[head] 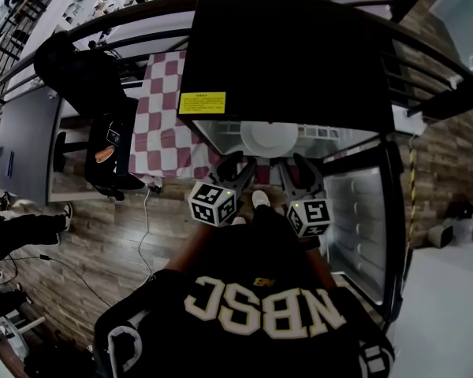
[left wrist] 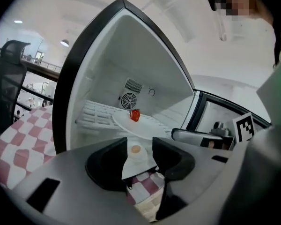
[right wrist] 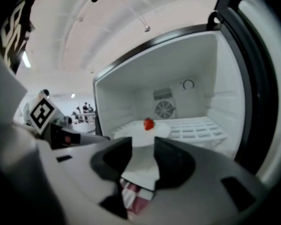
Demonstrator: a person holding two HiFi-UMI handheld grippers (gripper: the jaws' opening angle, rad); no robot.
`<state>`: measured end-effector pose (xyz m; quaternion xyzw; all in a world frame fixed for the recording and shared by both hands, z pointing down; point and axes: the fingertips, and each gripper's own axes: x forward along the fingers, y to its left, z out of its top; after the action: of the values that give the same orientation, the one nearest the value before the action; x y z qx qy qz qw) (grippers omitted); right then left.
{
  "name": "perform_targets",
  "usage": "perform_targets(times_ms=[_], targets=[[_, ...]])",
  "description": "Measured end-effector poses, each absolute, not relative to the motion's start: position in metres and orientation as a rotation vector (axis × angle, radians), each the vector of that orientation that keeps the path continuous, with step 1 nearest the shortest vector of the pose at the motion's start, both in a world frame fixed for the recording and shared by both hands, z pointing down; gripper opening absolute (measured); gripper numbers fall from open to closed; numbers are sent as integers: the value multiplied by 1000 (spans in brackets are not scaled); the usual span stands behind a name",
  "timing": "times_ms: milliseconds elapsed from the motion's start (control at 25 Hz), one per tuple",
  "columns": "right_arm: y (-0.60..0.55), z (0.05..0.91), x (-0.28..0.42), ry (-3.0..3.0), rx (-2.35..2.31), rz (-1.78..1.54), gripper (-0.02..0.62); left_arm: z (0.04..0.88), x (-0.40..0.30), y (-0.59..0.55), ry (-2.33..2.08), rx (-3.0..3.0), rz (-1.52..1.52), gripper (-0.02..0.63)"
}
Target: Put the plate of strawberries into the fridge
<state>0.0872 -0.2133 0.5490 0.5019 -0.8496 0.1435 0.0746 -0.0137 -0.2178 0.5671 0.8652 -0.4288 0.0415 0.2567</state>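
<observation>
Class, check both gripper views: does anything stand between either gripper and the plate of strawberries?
Nothing visible does. The plate, one strawberry showing, sits on the shelf of the open fridge, straight ahead of the left gripper and right gripper, jaws apart and empty.

The plate (head: 269, 138) lies on the shelf (right wrist: 196, 128) inside the fridge (head: 284, 61), with a strawberry (right wrist: 149, 123) on it. The door (head: 363, 235) stands open at the right. The left gripper (head: 236, 168) and right gripper (head: 299, 172) hang side by side before the opening. A table (head: 162, 109) stands left of the fridge, with a chair (head: 102, 144) further left.
</observation>
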Motion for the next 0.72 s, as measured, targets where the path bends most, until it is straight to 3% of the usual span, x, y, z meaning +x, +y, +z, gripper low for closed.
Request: perform_targets(times_ms=[400,720], targets=[[-223,557,78,-2499,1440,459,81,567,-9,-232,-1257,2419,247,45],[-246,562,76,-2496,1445,449,64,569,-10,-255,-1299,2409,265,25]])
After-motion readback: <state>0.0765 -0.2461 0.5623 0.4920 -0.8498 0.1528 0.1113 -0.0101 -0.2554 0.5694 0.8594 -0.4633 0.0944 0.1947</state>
